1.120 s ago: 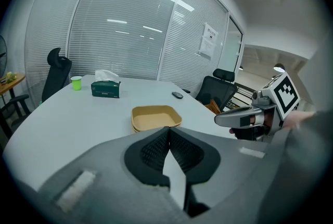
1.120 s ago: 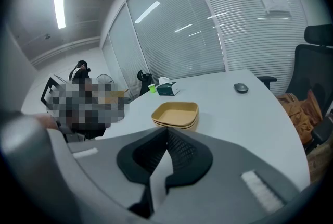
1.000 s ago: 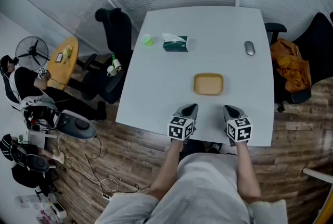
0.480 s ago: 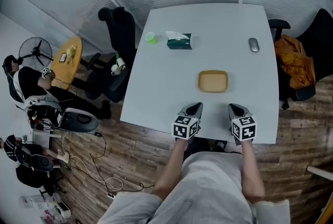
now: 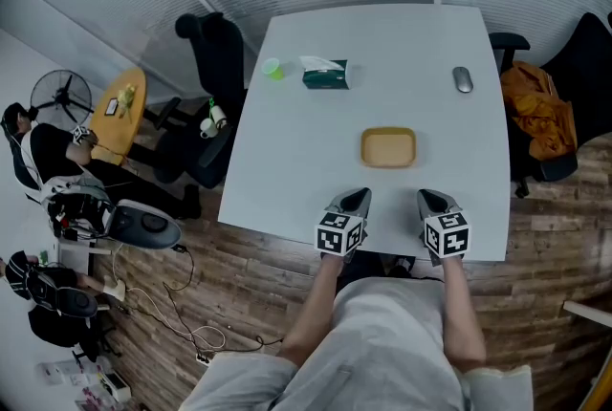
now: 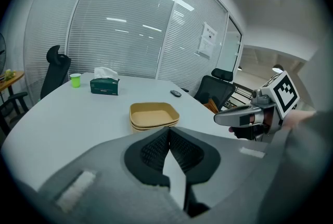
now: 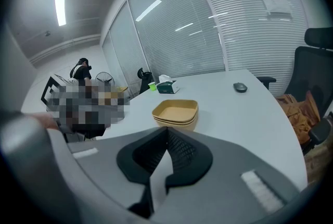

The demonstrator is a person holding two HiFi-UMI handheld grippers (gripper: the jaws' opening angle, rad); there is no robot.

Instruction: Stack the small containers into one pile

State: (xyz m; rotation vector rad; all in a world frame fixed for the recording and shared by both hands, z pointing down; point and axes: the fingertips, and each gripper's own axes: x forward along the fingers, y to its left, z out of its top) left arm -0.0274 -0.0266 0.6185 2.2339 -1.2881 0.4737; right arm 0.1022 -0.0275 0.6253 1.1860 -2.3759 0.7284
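Jaws together, left gripper (image 5: 355, 198) and right gripper (image 5: 426, 199) angle downward, parallel.

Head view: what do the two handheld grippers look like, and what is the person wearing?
The left claw and right claw match: grey tapering shells, black ribbed pads inside, each topped by a white cube with black square markers. The person wears light grey clothing.
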